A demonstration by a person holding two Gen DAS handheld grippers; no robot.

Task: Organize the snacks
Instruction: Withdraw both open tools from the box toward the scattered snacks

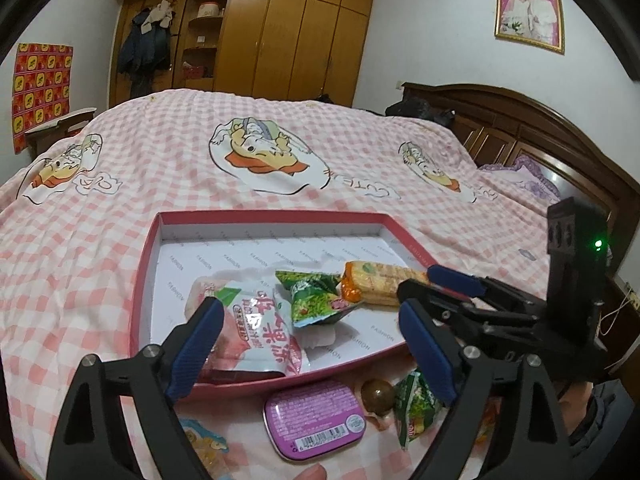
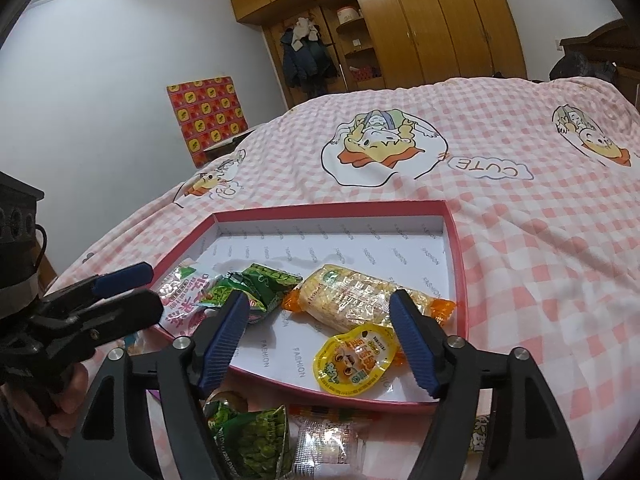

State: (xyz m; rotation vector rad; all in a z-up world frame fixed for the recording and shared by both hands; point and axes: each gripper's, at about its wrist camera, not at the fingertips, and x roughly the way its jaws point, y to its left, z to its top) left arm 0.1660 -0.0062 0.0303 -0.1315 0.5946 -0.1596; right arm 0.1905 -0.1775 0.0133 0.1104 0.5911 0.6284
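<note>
A shallow red box (image 1: 146, 272) (image 2: 458, 256) with a white lining lies on the bed. It holds a pink-white pouch (image 1: 256, 328) (image 2: 180, 300), a green pea packet (image 1: 316, 296) (image 2: 264, 284), a yellow cracker pack (image 1: 380, 284) (image 2: 352, 300) and a yellow jelly cup (image 2: 356, 360). My left gripper (image 1: 312, 344) is open over the box's near edge, above the pouch. My right gripper (image 2: 320, 336) is open and empty above the jelly cup. In front of the box lie a purple tin (image 1: 316, 420), a brown ball (image 1: 378, 394), a green pea packet (image 1: 416, 404) (image 2: 248, 440) and a clear packet (image 2: 328, 444).
The bed has a pink checked cover (image 1: 280, 140) (image 2: 520, 200) with cartoon prints. A dark wooden headboard (image 1: 520, 128) stands on the right, a wooden wardrobe (image 1: 280, 28) (image 2: 420, 20) behind. The right gripper shows in the left wrist view (image 1: 424, 300), the left one in the right wrist view (image 2: 132, 292).
</note>
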